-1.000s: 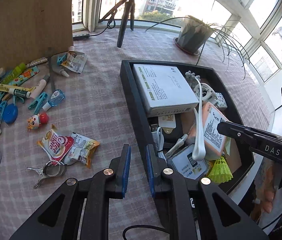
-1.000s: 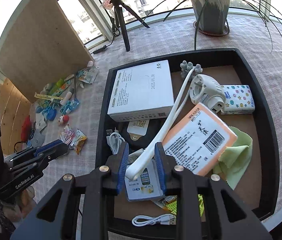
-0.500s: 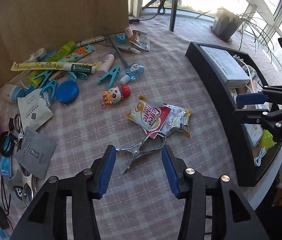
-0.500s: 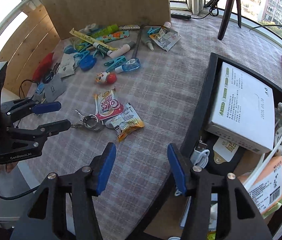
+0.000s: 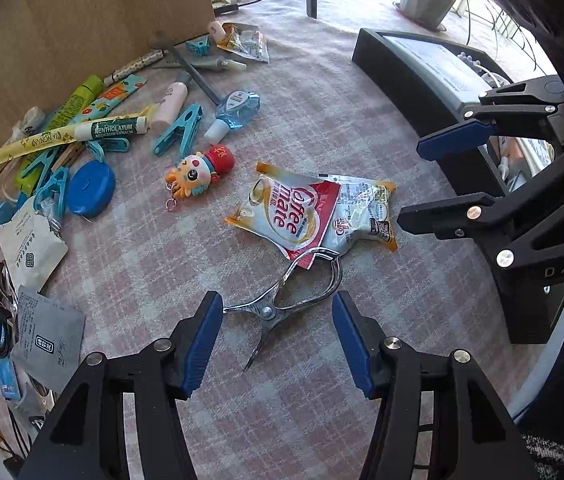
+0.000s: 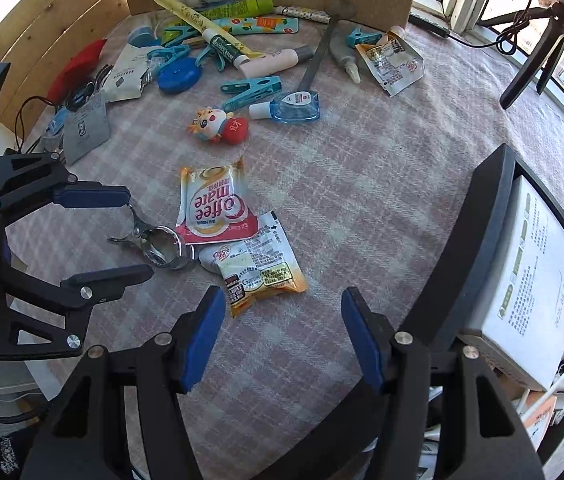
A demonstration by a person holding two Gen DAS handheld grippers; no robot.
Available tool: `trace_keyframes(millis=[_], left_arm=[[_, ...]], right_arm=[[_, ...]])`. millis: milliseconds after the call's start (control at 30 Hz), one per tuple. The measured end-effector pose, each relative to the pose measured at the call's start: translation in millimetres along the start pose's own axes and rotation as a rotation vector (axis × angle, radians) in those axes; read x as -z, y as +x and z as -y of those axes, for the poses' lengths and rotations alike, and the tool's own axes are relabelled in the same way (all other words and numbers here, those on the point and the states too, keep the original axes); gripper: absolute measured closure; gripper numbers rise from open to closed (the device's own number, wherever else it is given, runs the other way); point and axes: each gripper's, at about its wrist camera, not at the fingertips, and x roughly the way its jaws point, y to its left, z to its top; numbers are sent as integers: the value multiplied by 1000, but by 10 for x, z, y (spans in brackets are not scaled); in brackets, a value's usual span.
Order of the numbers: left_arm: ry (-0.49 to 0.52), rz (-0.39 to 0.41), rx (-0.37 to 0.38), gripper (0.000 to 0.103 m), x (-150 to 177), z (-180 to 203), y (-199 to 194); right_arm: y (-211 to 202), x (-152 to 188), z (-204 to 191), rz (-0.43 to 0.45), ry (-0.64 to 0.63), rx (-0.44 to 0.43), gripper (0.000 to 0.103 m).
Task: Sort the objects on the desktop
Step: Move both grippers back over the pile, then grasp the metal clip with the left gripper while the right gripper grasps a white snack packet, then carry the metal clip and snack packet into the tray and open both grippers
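Observation:
My left gripper (image 5: 278,340) is open and empty, its fingers either side of a metal clamp (image 5: 285,300) lying on the checked cloth; the clamp's jaws touch a Coffee-mate sachet (image 5: 293,212). In the right wrist view the left gripper (image 6: 118,232) stands around the clamp (image 6: 154,240). My right gripper (image 6: 282,336) is open and empty, just short of a second orange-edged sachet (image 6: 258,268) that lies under the Coffee-mate sachet (image 6: 214,204). The right gripper (image 5: 441,184) shows at the right of the left wrist view, beside the black tray (image 5: 409,80).
A small doll keychain (image 5: 202,168), blue clothespins (image 5: 178,128), a blue tape measure (image 5: 90,188), tubes and packets lie at the far left by a cardboard wall (image 5: 82,20). The tray (image 6: 477,232) holds a white box (image 6: 537,288) and cables. A tripod (image 6: 533,56) stands behind.
Both grippers swung from over the tray to the cloth and opened wide. The left one has closed in around the metal clamp; the right one now faces the sachets.

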Motion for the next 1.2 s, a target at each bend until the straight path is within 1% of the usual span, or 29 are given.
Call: trace_keyframes(millis=[67,133,167,300,367,433,533,567,600,667,733,767,800,833,867,900,1033,1100,1200], left_arm=[[-9,19,7,48,-15,-37,-52],[-4,28,-12,51,-50,-76,-60],[2,18,-16,54,-71,-87,-40],[40,-27,1,71,-136,-70,75],[74,-41,-8,73,-155,-23,125],[79,-56,-13,74,-167,-13,177],[19,-66,26,77,-183,-87,235],[-3,-68,26,78,-182,-115,247],[-18,-63,19,80,-178,-134,244],[-32,-79,-31,90,-149,-161,271],[-71,-77,-45,91,-111,-221,252],[-98,-77,-49,95,-92,-260,245],[-125,-76,-56,97,-72,-300,239],[-155,-68,-58,97,-47,-346,226],[-191,-58,-58,97,-15,-395,214],[-225,-47,-51,97,21,-437,202],[-329,-11,-38,97,189,-536,143],[-371,0,-33,98,274,-559,99],[-381,15,-28,98,360,-535,2]], right_arm=[[-3,-26,24,3,10,-24,43],[11,-56,30,2,6,-27,43],[27,-70,25,-2,0,-25,43],[124,-109,-52,-26,-38,-24,43],[198,-130,-102,-40,-58,-16,43],[268,-146,-122,-58,-68,-4,43],[360,-176,-122,-78,-55,-15,43],[372,-186,-134,-73,-56,-13,41],[375,-195,-158,-65,-64,-10,39],[392,-200,-215,-57,-89,17,38],[398,-183,-256,-52,-107,45,38],[395,-168,-265,-48,-113,54,39],[387,-155,-265,-41,-114,69,46],[372,-146,-260,-34,-113,97,52],[355,-142,-236,-34,-98,95,59],[339,-137,-199,-34,-76,84,63],[289,-95,-87,-15,-9,50,65],[236,-47,-42,-4,34,16,65],[35,64,2,49,84,-25,66]])
